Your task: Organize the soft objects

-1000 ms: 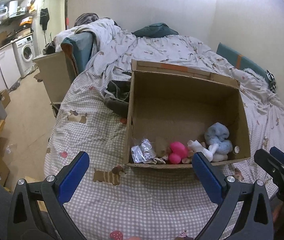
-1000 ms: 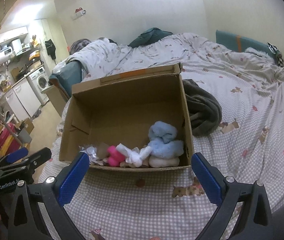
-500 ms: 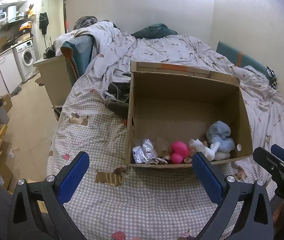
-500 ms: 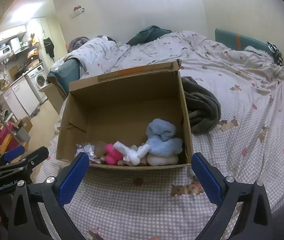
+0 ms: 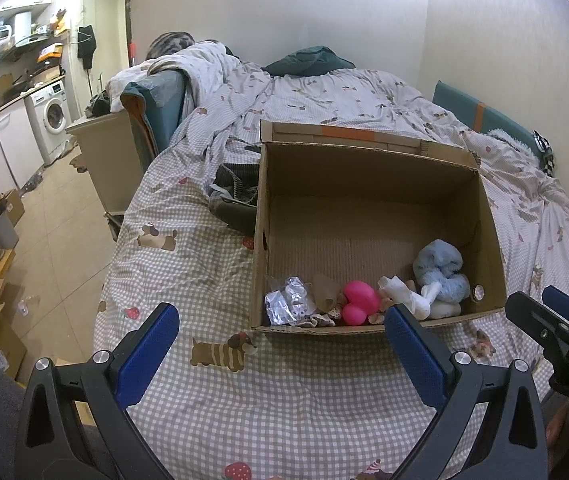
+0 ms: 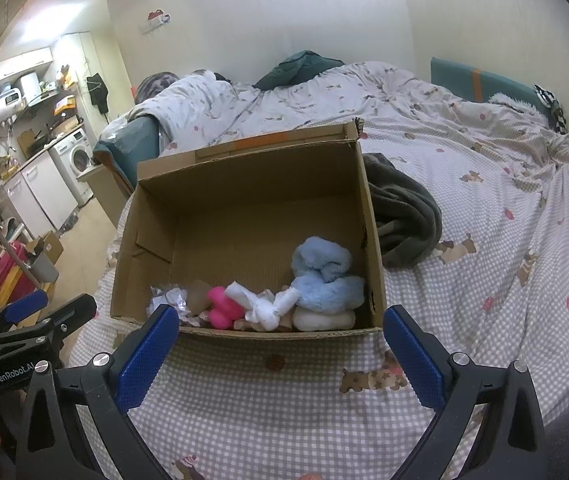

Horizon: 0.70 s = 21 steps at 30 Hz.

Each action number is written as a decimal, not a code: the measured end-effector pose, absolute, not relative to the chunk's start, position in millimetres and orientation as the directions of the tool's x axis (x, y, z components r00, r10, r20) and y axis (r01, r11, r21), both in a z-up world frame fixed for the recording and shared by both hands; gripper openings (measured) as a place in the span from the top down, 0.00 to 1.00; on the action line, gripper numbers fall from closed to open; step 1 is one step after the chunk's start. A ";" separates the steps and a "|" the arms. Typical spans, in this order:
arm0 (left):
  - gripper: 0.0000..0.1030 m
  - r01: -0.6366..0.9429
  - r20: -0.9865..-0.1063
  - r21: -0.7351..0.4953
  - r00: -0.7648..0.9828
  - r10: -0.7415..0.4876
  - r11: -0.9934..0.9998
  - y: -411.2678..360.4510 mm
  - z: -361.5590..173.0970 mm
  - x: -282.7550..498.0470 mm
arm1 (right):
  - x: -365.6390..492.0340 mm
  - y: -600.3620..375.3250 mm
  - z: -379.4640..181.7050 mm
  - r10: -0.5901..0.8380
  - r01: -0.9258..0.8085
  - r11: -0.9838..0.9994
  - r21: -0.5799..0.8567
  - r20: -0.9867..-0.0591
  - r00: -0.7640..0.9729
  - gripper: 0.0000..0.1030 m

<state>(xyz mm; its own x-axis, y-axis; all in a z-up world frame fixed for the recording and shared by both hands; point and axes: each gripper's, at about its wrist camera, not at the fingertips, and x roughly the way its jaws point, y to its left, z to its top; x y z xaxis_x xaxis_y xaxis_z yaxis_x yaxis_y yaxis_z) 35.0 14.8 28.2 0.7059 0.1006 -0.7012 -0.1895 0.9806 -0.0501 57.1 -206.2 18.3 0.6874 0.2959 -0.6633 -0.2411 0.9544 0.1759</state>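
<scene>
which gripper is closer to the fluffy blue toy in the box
Right. The right gripper is in front of the blue toy, just outside the box; the left gripper is farther off toward the box's silver-wrapper end.

left gripper: backed off from cardboard box, slightly
right gripper: backed off from cardboard box too

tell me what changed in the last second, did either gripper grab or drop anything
Nothing was grabbed or dropped. Both cameras drifted slightly: the cardboard box sits a little lower in the left wrist view and a little higher in the right wrist view than before. The left gripper and right gripper stayed open and empty, short of the box. The pink toy, blue plush and white cloth kept their places inside.
</scene>
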 end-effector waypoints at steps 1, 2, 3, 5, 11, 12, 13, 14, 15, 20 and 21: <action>0.00 -0.189 -0.701 -0.050 0.706 0.101 0.981 14.7 28.1 35.1 | 57.1 -206.3 18.6 0.296 -0.241 0.954 0.176 -0.663 0.688 0.00; 0.00 -0.188 -0.701 -0.050 0.706 0.100 0.981 14.4 27.4 34.9 | 57.2 -206.3 18.6 0.296 -0.241 0.954 0.176 -0.662 0.688 0.00; 0.00 -0.188 -0.702 -0.050 0.705 0.100 0.981 14.3 27.0 35.0 | 57.3 -206.3 18.6 0.296 -0.242 0.954 0.176 -0.662 0.688 0.00; 0.00 -0.189 -0.702 -0.050 0.705 0.100 0.981 14.5 27.6 35.0 | 57.3 -206.3 18.6 0.296 -0.242 0.954 0.176 -0.663 0.688 0.00; 0.00 -0.187 -0.706 -0.057 0.702 0.093 0.981 14.5 25.8 34.8 | 57.3 -206.1 18.6 0.296 -0.242 0.954 0.175 -0.663 0.688 0.00; 0.00 -0.187 -0.707 -0.058 0.702 0.092 0.981 14.5 24.4 34.0 | 57.3 -206.2 18.7 0.296 -0.242 0.954 0.175 -0.663 0.688 0.00; 0.00 -0.187 -0.706 -0.060 0.702 0.091 0.980 14.7 24.0 33.5 | 57.3 -206.1 18.7 0.296 -0.242 0.954 0.175 -0.663 0.687 0.00; 0.00 -0.187 -0.705 -0.061 0.703 0.090 0.980 14.9 23.8 33.1 | 57.2 -206.1 18.7 0.296 -0.243 0.954 0.174 -0.663 0.688 0.00; 0.00 -0.187 -0.705 -0.062 0.704 0.090 0.980 14.7 23.5 32.6 | 57.1 -206.0 18.7 0.296 -0.244 0.954 0.173 -0.662 0.688 0.00; 0.00 -0.185 -0.708 -0.063 0.701 0.087 0.981 15.1 24.3 32.4 | 56.8 -205.7 19.2 0.296 -0.245 0.954 0.172 -0.662 0.689 0.00; 0.00 -0.183 -0.707 -0.063 0.702 0.085 0.981 15.2 24.8 31.9 | 56.8 -205.7 19.2 0.296 -0.245 0.954 0.172 -0.662 0.689 0.00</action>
<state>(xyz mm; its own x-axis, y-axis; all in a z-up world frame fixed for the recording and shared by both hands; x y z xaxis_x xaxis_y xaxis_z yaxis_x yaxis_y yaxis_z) 31.9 15.2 24.8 0.7018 0.0854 -0.7072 -0.1831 0.9811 -0.0633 56.8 -205.7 19.2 0.6886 0.2962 -0.6619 -0.2448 0.9541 0.1723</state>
